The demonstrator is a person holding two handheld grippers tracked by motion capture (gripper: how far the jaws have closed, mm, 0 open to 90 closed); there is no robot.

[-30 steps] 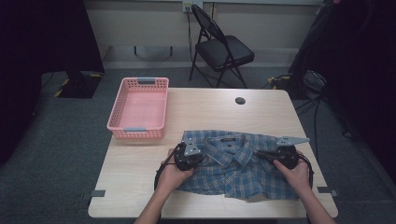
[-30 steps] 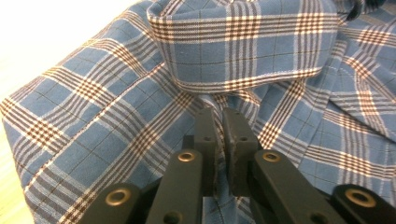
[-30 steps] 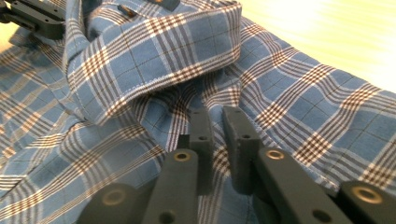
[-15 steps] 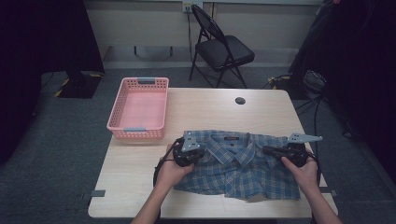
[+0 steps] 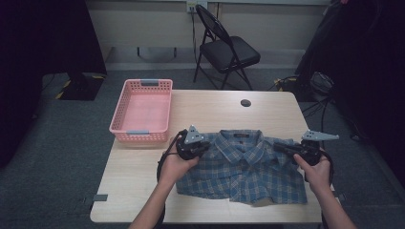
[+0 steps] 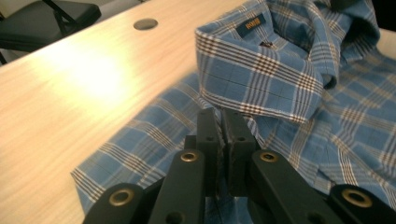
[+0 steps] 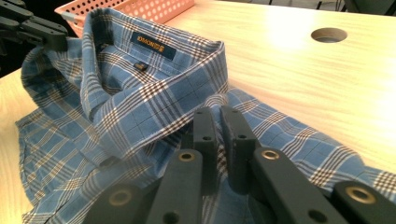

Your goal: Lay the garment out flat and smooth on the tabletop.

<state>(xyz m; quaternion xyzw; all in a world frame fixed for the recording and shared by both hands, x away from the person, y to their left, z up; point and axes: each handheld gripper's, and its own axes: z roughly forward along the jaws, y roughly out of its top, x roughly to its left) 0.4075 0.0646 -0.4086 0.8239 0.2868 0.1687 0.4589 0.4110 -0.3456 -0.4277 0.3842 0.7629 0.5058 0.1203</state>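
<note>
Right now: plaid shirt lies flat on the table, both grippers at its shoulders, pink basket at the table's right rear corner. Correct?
Not quite. The pink basket sits at the table's left rear, per the high view. The plaid shirt does lie flat, with the left gripper and right gripper at its shoulders.

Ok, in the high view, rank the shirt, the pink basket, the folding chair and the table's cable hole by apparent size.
1. plaid shirt
2. pink basket and folding chair: look alike in size, and the chair stands farther from the camera, so no ranking.
3. cable hole, smallest.
</note>
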